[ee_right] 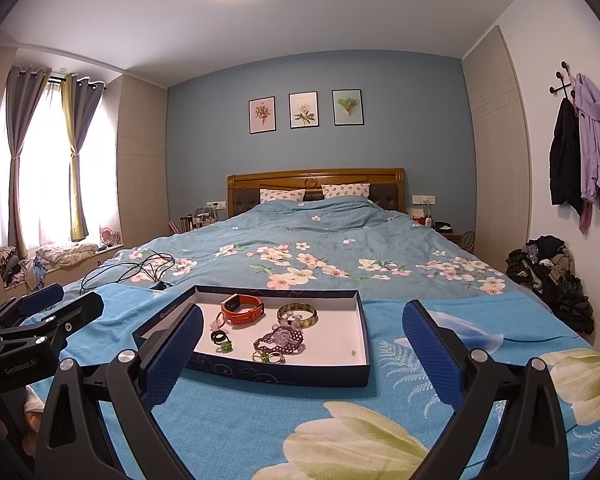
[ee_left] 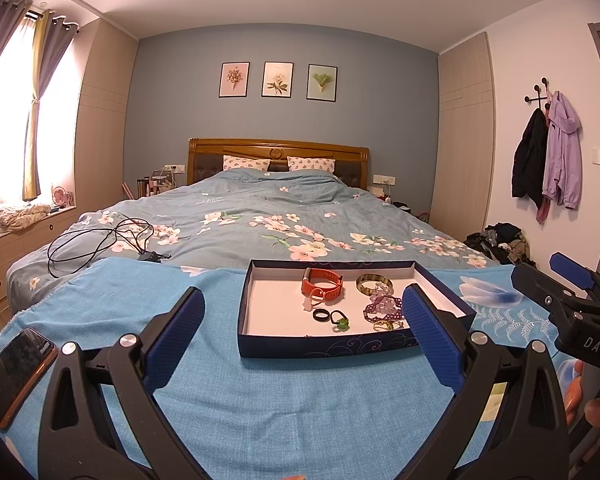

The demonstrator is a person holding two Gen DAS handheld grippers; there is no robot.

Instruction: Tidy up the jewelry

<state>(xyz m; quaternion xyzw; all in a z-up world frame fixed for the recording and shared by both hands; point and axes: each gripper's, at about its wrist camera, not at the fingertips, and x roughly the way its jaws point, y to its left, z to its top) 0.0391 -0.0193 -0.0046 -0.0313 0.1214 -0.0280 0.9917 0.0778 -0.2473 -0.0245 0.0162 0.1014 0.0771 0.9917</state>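
While jewelry fills the box point(ee_left: 324, 346), both claws — left claw point(ee_left: 302, 332), right claw point(ee_right: 302, 350) — gape empty.

1. The place is a home bedroom, with a large bed point(ee_right: 324, 248) under a blue floral duvet.
2. A wooden headboard point(ee_right: 316, 180) and two pillows point(ee_right: 282, 195) stand against a blue wall bearing three framed flower prints point(ee_right: 305, 110).
3. Curtains point(ee_right: 74, 152) frame a bright window.
4. Jackets point(ee_right: 584, 152) hang from wall hooks above a heap of clothes point(ee_right: 552, 272).
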